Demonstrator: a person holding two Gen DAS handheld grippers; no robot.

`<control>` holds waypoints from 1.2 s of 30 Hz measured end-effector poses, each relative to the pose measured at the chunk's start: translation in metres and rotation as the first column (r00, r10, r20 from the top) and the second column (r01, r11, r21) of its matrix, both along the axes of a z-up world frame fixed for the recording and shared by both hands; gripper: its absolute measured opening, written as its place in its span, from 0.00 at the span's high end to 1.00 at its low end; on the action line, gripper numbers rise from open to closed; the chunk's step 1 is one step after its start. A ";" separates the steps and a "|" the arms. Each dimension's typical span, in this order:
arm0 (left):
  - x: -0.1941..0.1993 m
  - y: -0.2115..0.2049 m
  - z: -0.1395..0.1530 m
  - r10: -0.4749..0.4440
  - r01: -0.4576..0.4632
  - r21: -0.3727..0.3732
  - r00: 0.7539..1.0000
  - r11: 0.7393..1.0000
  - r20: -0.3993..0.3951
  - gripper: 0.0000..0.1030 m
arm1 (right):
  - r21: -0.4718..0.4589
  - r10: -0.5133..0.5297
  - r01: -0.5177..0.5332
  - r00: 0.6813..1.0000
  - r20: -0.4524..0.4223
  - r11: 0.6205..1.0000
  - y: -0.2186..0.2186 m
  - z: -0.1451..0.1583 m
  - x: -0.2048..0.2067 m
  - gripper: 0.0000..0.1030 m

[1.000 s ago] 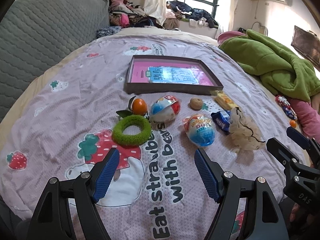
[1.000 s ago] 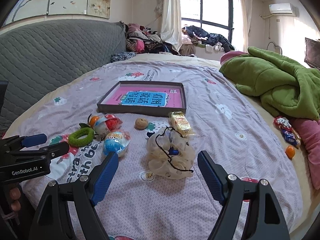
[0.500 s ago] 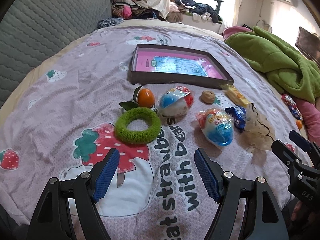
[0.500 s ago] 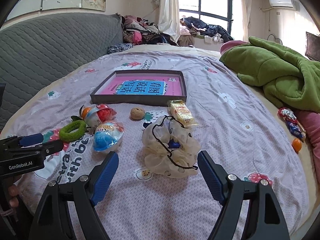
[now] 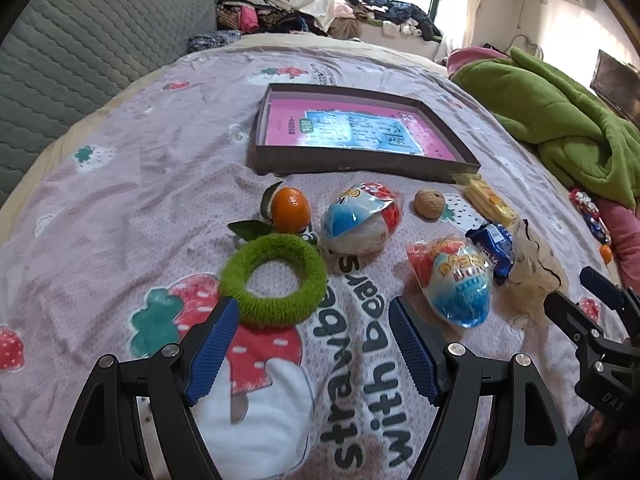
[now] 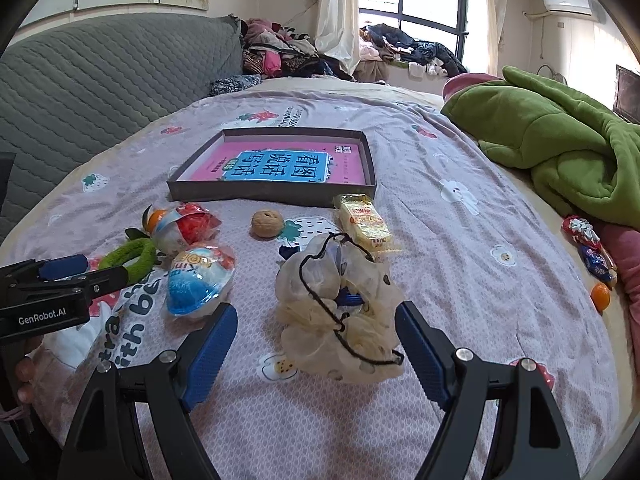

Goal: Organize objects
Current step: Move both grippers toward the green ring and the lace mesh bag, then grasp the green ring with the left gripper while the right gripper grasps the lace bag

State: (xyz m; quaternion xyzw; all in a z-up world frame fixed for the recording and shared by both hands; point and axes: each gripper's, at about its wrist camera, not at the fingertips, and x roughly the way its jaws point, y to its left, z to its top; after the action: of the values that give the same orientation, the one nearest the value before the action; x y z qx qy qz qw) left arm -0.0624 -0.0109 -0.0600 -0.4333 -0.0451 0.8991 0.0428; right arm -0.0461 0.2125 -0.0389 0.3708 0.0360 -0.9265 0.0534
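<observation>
Blue-padded fingers (image 5: 210, 348) of the left gripper (image 5: 310, 344) stand spread and empty, one tip just beside the green fuzzy ring (image 5: 274, 280) on the bedsheet (image 5: 120, 200) — orange (image 5: 291, 209), two wrapped toy eggs and the shallow box (image 5: 360, 164) lie beyond. From the right wrist, the right gripper (image 6: 316, 346) is likewise spread, flanking the cream scrunchie (image 6: 344, 320) without touching it.
</observation>
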 end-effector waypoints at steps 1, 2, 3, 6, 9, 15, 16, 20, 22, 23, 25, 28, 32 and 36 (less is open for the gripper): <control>-0.003 0.001 -0.002 -0.001 0.001 0.001 1.000 1.000 0.008 0.24 | 0.001 0.000 0.000 1.000 0.003 1.000 0.000 -0.001 -0.002 0.22; -0.006 0.001 -0.004 -0.001 0.001 0.001 1.000 1.000 0.016 0.24 | 0.006 -0.001 0.001 1.000 0.008 1.000 0.000 -0.002 -0.005 0.22; -0.009 0.001 -0.007 -0.002 0.002 -0.003 1.000 1.000 0.019 0.24 | 0.010 -0.002 0.002 1.000 0.012 1.000 0.000 -0.003 -0.007 0.22; -0.017 0.005 -0.013 -0.001 0.002 -0.042 1.000 0.999 0.024 0.24 | 0.024 -0.003 0.003 1.000 0.023 1.000 -0.001 -0.006 -0.011 0.22; -0.023 0.008 -0.019 -0.004 0.006 -0.074 1.000 0.997 0.027 0.24 | 0.037 -0.011 0.010 0.999 0.042 0.999 0.000 -0.011 -0.016 0.22; -0.030 0.016 -0.027 -0.015 0.020 -0.105 0.999 0.994 0.045 0.24 | 0.049 -0.020 0.017 0.997 0.069 0.999 0.002 -0.021 -0.020 0.22; -0.031 0.017 -0.028 -0.018 0.023 -0.110 0.999 0.994 0.048 0.24 | 0.050 -0.020 0.016 0.997 0.072 0.999 0.002 -0.022 -0.022 0.22; -0.034 0.014 -0.031 -0.006 0.012 -0.101 0.999 0.995 0.054 0.24 | 0.071 -0.030 0.024 0.996 0.087 0.997 0.001 -0.027 -0.026 0.30; -0.036 0.010 -0.031 0.000 0.005 -0.092 0.999 0.996 0.054 0.24 | 0.095 -0.040 0.032 0.995 0.088 0.995 0.001 -0.029 -0.028 0.41; -0.036 0.009 -0.032 0.004 0.001 -0.092 0.998 0.996 0.055 0.24 | 0.102 -0.043 0.034 0.995 0.086 0.994 0.001 -0.029 -0.028 0.47; -0.036 0.007 -0.033 0.011 -0.006 -0.091 0.999 0.996 0.053 0.28 | 0.115 -0.041 0.031 0.996 0.080 0.993 0.000 -0.029 -0.026 0.57; -0.036 0.005 -0.037 0.023 -0.017 -0.112 0.998 0.994 0.053 0.52 | 0.141 -0.023 0.013 0.998 0.065 0.990 -0.004 -0.027 -0.022 0.69; -0.035 -0.002 -0.038 0.018 -0.014 -0.078 0.998 0.997 0.058 0.71 | 0.151 0.000 -0.009 0.998 0.062 0.988 -0.007 -0.026 -0.018 0.73; -0.033 -0.002 -0.039 0.004 0.000 -0.056 0.998 0.998 0.063 0.88 | 0.141 0.005 -0.012 0.999 0.054 0.990 -0.007 -0.023 -0.017 0.76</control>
State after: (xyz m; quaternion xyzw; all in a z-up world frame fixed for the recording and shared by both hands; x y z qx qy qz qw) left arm -0.0952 -0.0130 -0.0987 -0.4624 -0.0218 0.8860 0.0283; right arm -0.0628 0.2059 -0.0621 0.3980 0.1017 -0.9112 0.0318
